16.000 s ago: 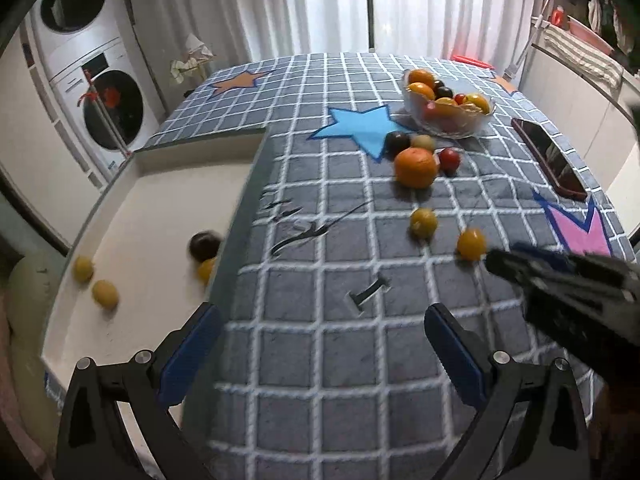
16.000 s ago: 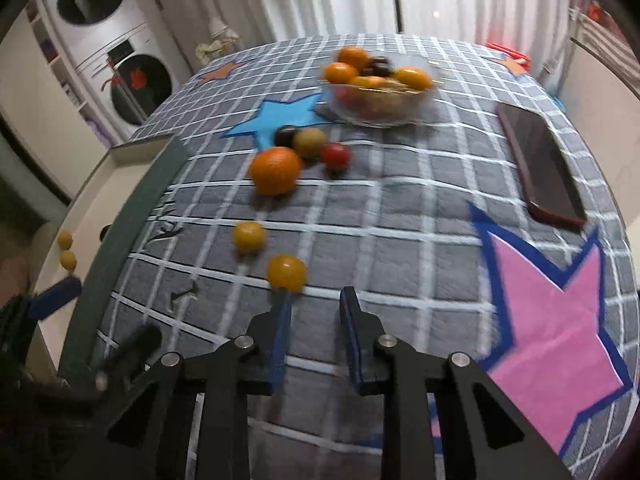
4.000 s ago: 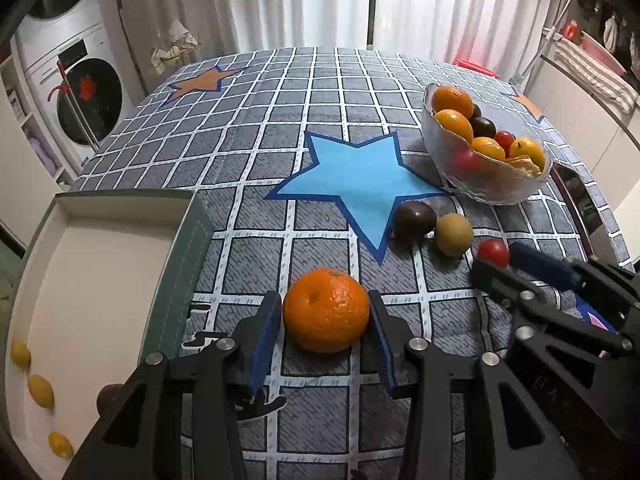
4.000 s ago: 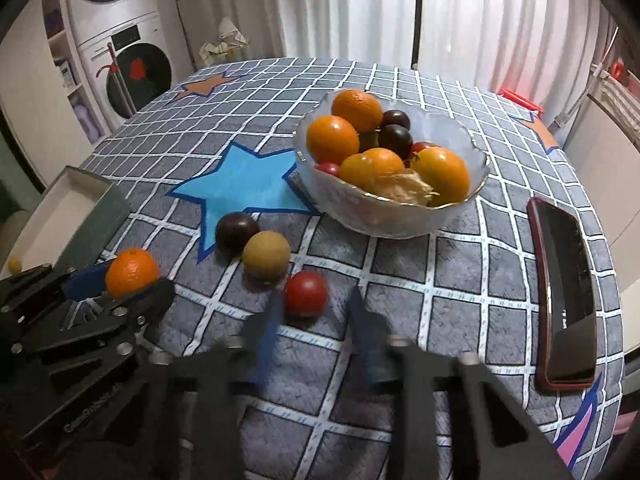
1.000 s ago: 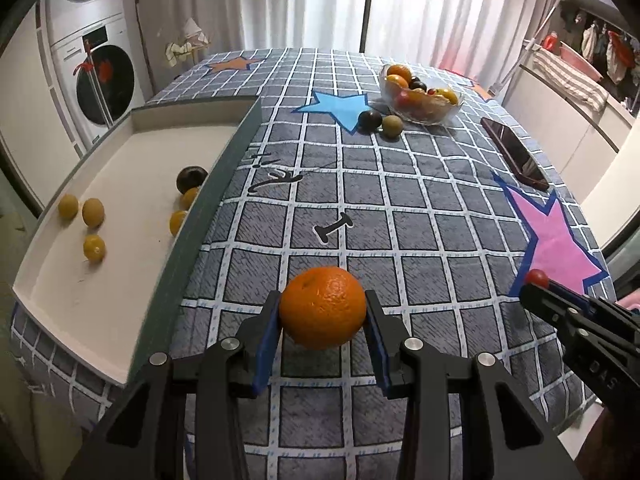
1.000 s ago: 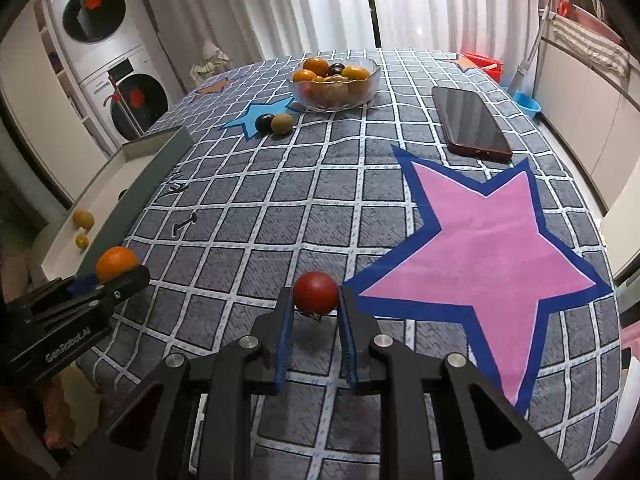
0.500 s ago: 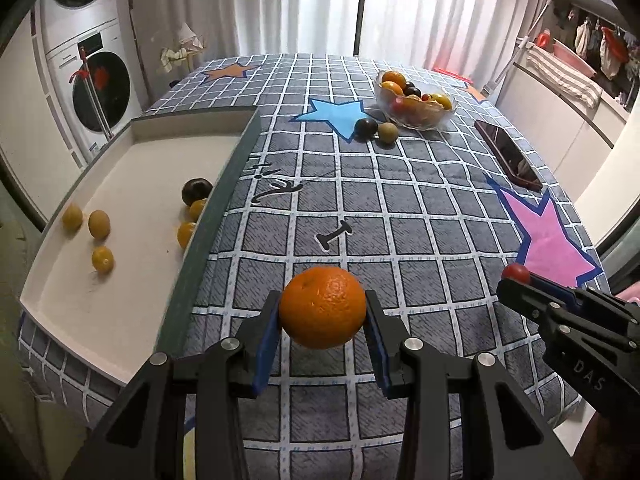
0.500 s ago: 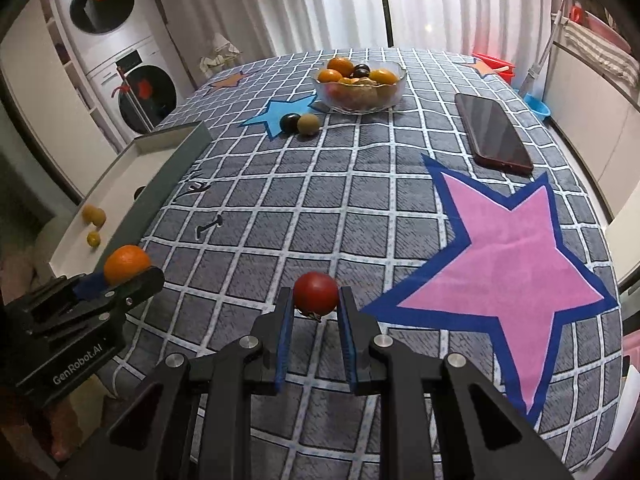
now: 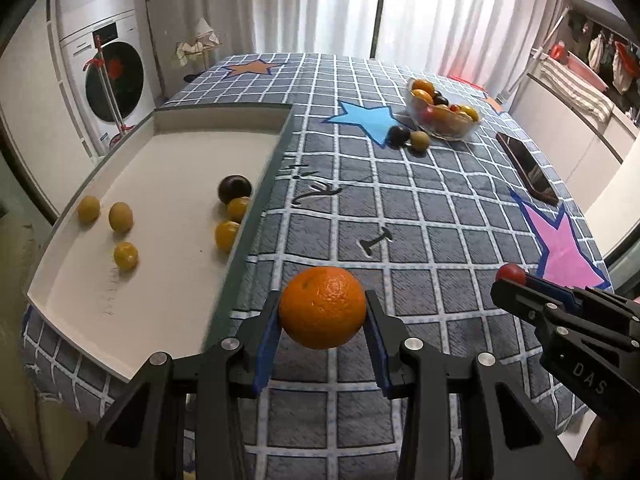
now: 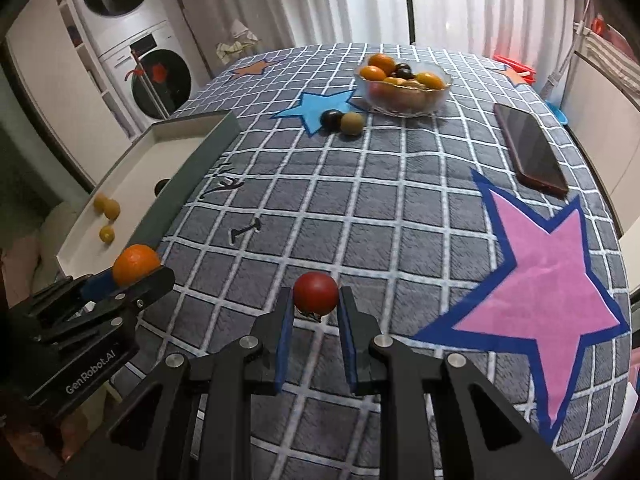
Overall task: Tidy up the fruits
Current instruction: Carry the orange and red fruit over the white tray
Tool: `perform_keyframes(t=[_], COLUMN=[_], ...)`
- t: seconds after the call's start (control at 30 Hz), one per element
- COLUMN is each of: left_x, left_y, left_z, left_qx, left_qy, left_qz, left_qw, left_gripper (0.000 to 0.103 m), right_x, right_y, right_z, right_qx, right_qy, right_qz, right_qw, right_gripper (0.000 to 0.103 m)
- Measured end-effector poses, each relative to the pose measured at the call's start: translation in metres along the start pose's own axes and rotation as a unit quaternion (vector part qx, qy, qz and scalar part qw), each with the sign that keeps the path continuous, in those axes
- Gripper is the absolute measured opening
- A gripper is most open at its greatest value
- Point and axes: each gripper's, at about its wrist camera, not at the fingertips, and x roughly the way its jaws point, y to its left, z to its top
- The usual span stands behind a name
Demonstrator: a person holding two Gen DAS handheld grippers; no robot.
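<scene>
with my left gripper clamped on the orange and my right gripper pinching the red fruit, i'd clear the tray wall before releasing low.

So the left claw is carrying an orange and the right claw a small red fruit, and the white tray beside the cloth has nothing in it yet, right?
Not quite. The left gripper does hold the orange and the right gripper the small red fruit, but the white tray is not empty: the left wrist view shows five small yellow fruits and one dark fruit in it.
</scene>
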Motion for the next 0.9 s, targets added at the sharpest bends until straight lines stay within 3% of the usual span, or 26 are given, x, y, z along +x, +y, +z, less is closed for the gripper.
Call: perform_keyframes(t=[0.27, 0.4, 0.9], left_x=[-0.001, -0.003, 0.0], left_y=[0.03, 0.044, 0.128], left_z=[0.015, 0.023, 0.038], left_qx=[-0.021, -0.023, -0.103], left_qy=[-0.011, -0.021, -0.029], left_qz=[0.006, 0.028, 0.073], left_qw=[0.9997, 0.9991, 0.9916], left_gripper=[0.041, 0.041, 0.041], right_x=[0.009, 0.013, 0.028], right_y=[0.026, 0.045, 0.107], right_z=[0.025, 0.04, 0.074], right_qx=[-0.023, -0.039, -0.094], right_qy=[0.004, 0.003, 0.002], right_qz=[0.013, 0.023, 0.056], right_qw=[1.0, 0.999, 0.994], right_gripper=[0.024, 0.024, 0.024])
